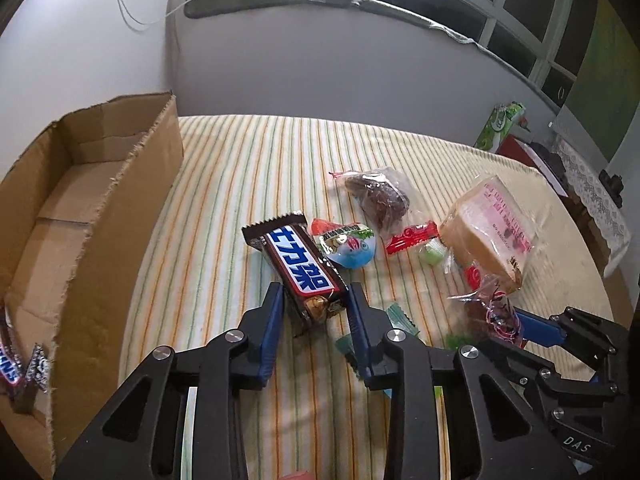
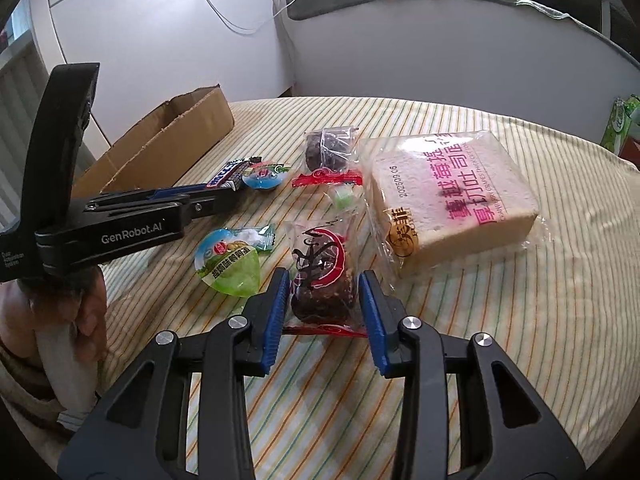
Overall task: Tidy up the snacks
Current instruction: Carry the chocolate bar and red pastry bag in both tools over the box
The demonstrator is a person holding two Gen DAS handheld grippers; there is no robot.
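Note:
A brown chocolate bar (image 1: 302, 264) with blue lettering lies on the striped cloth, and my left gripper (image 1: 315, 292) is shut on its near end, blue pads against both sides. The right wrist view shows that gripper (image 2: 224, 194) side-on with the bar (image 2: 228, 173) at its tip. My right gripper (image 2: 324, 280) is shut on a brown cake (image 2: 320, 276) in a clear wrapper with red print. That wrapped cake (image 1: 496, 312) also shows at the right gripper's blue finger (image 1: 536, 325) in the left wrist view.
An open cardboard box (image 1: 100, 200) stands at the left with another chocolate bar (image 1: 12, 364) inside. On the cloth lie a bagged bread loaf (image 2: 452, 196), a dark bagged cake (image 2: 328, 148), a blue jelly cup (image 1: 352, 246), a green jelly cup (image 2: 230, 266) and small candies (image 2: 326, 179).

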